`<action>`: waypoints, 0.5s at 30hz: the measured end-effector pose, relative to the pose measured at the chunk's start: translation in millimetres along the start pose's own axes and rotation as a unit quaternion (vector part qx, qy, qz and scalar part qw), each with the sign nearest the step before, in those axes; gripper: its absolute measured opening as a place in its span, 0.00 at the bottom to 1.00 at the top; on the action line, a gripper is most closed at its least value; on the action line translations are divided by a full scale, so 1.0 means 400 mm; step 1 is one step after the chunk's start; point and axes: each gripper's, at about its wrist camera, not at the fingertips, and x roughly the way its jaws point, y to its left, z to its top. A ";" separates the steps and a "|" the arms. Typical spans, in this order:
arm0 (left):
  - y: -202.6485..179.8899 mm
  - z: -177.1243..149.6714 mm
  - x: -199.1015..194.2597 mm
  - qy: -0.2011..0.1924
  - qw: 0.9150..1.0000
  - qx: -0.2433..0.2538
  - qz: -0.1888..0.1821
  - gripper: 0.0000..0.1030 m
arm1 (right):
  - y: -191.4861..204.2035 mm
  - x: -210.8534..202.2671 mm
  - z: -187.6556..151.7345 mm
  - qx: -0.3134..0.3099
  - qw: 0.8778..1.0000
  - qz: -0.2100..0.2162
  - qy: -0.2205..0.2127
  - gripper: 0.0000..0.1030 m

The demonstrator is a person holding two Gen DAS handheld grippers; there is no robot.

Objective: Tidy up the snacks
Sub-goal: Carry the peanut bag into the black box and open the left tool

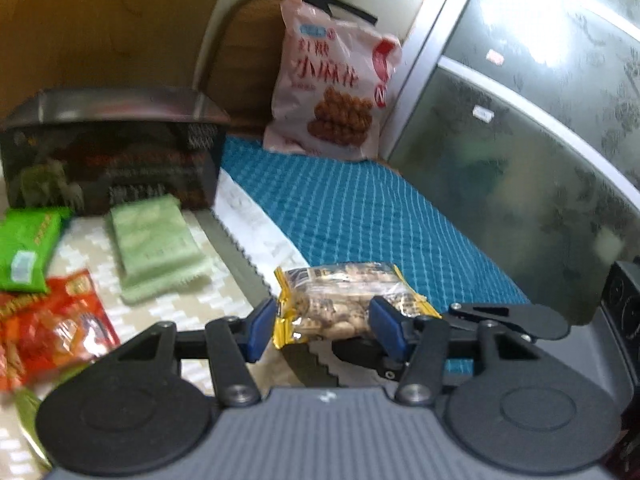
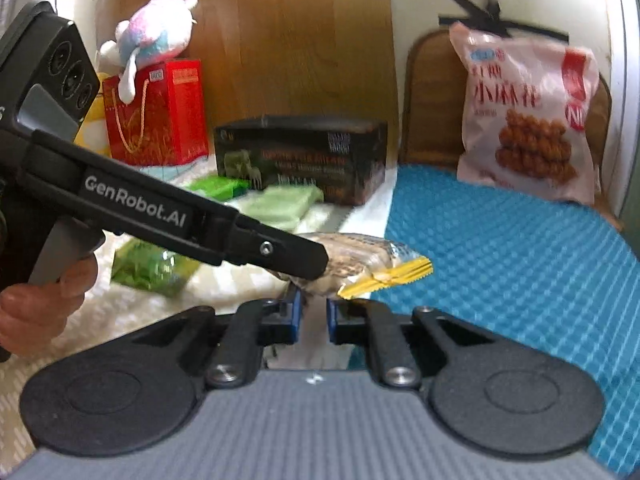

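A clear peanut packet (image 1: 336,304) with yellow ends hangs over the seam between the cream cloth and the blue mat (image 1: 380,216). My left gripper (image 1: 324,320) is shut on it, one blue pad on each side. In the right wrist view the peanut packet (image 2: 368,256) sits just beyond my right gripper (image 2: 314,312), whose pads stand close together with only pale cloth showing between them. A left finger (image 2: 308,260) crosses in from the left and lies on the packet. A black right finger (image 1: 500,318) reaches in low beside the packet.
A big pink snack bag (image 1: 332,88) leans on a chair back at the far end of the mat. A dark box (image 1: 108,160) stands left, with a pale green packet (image 1: 156,240), bright green packet (image 1: 24,248) and red packet (image 1: 52,320) nearby. A red gift bag (image 2: 160,116) carries a plush toy (image 2: 156,36).
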 end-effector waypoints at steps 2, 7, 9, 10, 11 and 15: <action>0.002 0.019 -0.014 -0.016 1.000 0.009 0.009 0.51 | 0.004 0.012 0.026 -0.016 1.000 0.004 -0.014 0.15; 0.044 0.096 -0.057 -0.053 0.998 0.011 0.039 0.51 | 0.009 0.081 0.118 -0.052 0.997 0.025 -0.042 0.15; 0.065 0.136 -0.066 -0.066 0.996 0.012 0.058 0.51 | 0.015 0.125 0.162 -0.067 0.996 0.029 -0.053 0.15; 0.076 0.159 -0.068 -0.074 0.995 0.015 0.070 0.51 | 0.017 0.145 0.184 -0.071 0.995 0.032 -0.057 0.15; 0.086 0.182 -0.068 -0.081 0.993 0.018 0.082 0.51 | 0.013 0.176 0.213 -0.069 0.995 0.036 -0.059 0.16; 0.139 0.281 -0.031 -0.100 0.986 0.017 0.133 0.54 | -0.019 0.299 0.298 -0.041 0.998 0.037 -0.040 0.17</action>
